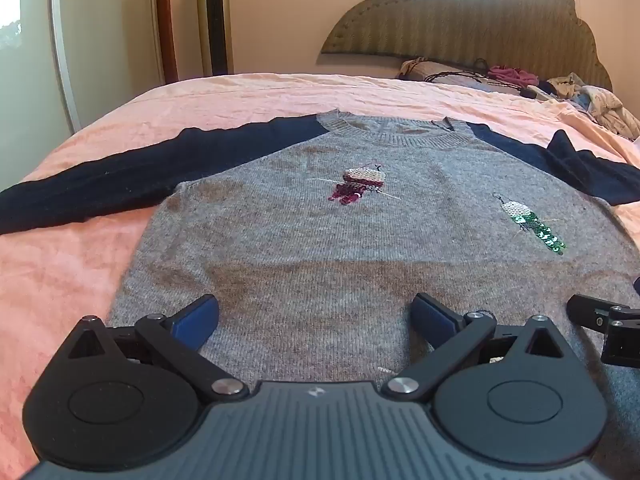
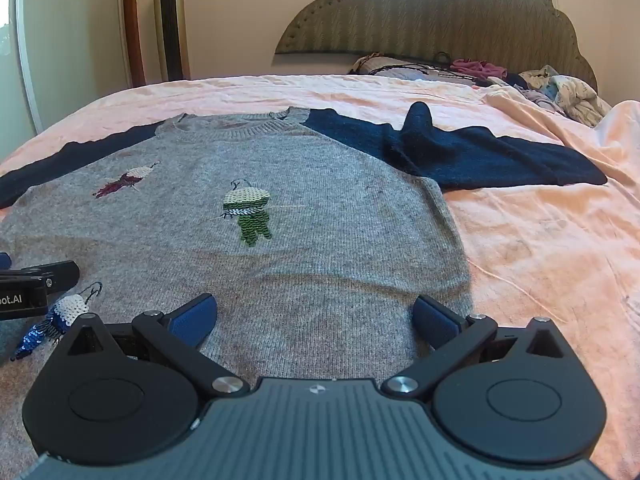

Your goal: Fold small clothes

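Note:
A small grey knit sweater (image 1: 320,240) with navy sleeves and sequin birds lies flat, front up, on the pink bed; it also shows in the right wrist view (image 2: 280,200). Its left sleeve (image 1: 100,184) stretches out flat. Its right sleeve (image 2: 480,156) is rumpled, with a peak standing up. My left gripper (image 1: 316,320) is open and empty over the sweater's lower left hem. My right gripper (image 2: 316,320) is open and empty over the lower right hem. Each gripper's edge shows in the other's view.
The pink bedspread (image 2: 540,240) runs beyond the sweater on both sides. A pile of clothes and cords (image 2: 520,80) lies by the padded headboard (image 2: 440,20). A tall gold fan (image 1: 214,20) stands by the wall at the left.

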